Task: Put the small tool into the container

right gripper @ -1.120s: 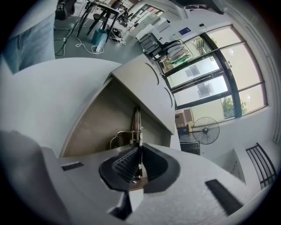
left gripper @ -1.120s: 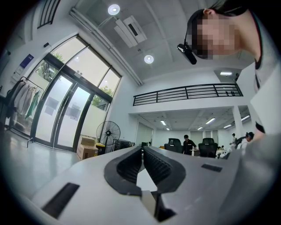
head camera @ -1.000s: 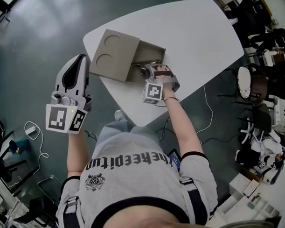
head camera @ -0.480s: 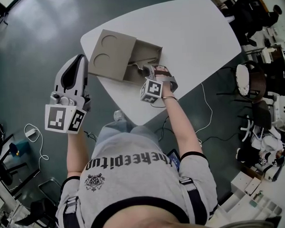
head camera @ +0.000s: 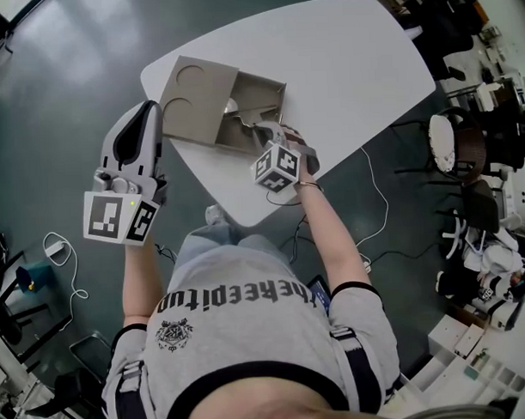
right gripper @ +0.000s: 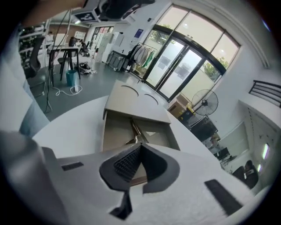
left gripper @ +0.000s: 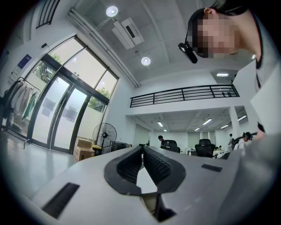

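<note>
Tool inside open container

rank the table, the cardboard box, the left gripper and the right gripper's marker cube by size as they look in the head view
1. table, largest by far
2. cardboard box and left gripper: about alike; the gripper is nearer the camera, so unranked
3. marker cube on the right gripper, smallest

Grey T-shirt, black-trimmed sleeves, dark shoulder straps; pale grey left gripper and right gripper, black ribbed pads, black-and-white marker cubes
</note>
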The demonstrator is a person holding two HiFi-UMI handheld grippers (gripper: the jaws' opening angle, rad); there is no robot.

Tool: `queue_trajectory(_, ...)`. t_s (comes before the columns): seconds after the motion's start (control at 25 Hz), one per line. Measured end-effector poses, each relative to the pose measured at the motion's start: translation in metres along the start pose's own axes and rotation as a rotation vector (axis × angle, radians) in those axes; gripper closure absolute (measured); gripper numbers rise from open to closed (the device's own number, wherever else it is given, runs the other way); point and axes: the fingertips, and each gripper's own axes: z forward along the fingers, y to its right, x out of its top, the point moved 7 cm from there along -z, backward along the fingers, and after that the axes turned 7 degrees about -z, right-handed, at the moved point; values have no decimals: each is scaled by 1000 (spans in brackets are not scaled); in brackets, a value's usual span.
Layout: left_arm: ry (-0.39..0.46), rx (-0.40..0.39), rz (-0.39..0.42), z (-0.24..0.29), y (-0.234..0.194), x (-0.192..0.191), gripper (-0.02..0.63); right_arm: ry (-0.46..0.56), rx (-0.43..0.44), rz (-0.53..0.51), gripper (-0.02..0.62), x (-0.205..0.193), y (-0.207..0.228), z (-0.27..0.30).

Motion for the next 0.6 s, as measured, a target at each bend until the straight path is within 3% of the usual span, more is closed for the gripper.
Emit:
queue_trajectory(0.36,21,4,13,-14,38,4,592,169,-35,406,591,-6,11,-58)
queue_trajectory(0.6,32,-8,20,-24,70,8,592,271,-115,555,591,-14,17,-109)
